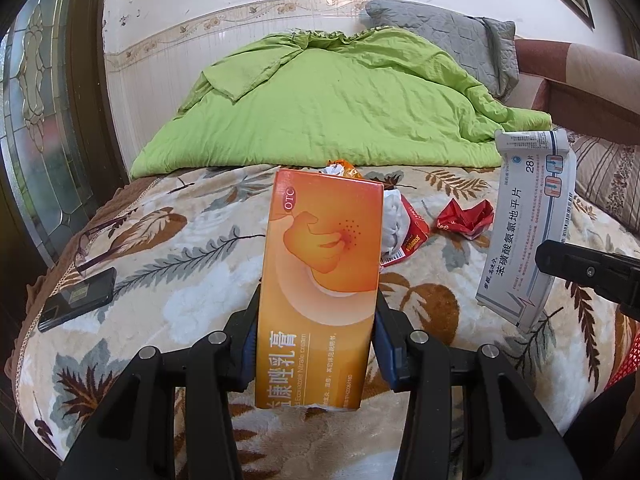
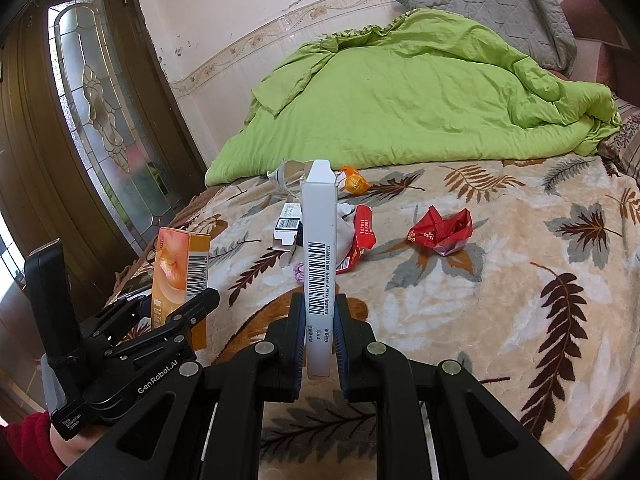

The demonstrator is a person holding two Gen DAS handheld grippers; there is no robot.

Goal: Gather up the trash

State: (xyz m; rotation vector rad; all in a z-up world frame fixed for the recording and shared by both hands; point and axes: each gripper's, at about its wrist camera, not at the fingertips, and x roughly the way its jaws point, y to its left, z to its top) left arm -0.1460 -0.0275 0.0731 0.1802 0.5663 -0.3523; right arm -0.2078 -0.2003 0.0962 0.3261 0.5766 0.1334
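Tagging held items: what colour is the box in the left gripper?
Orange, shading to peach, on the box in the left gripper; clearest in the left wrist view.

The orange box (image 1: 320, 280) has "OTC" in a little oval near its top, big Chinese words low down, and small English words, "Econazole Nitrate cream". The white box (image 1: 528, 224) has "28" near its top and a line of large Chinese words down its side, and in the right wrist view its thin edge (image 2: 318, 272) shows a barcode with tiny numbers too small to read. The black left gripper (image 2: 136, 344) says "GenRobot.AI" on its arm and "Data Acquisition System" on its base.
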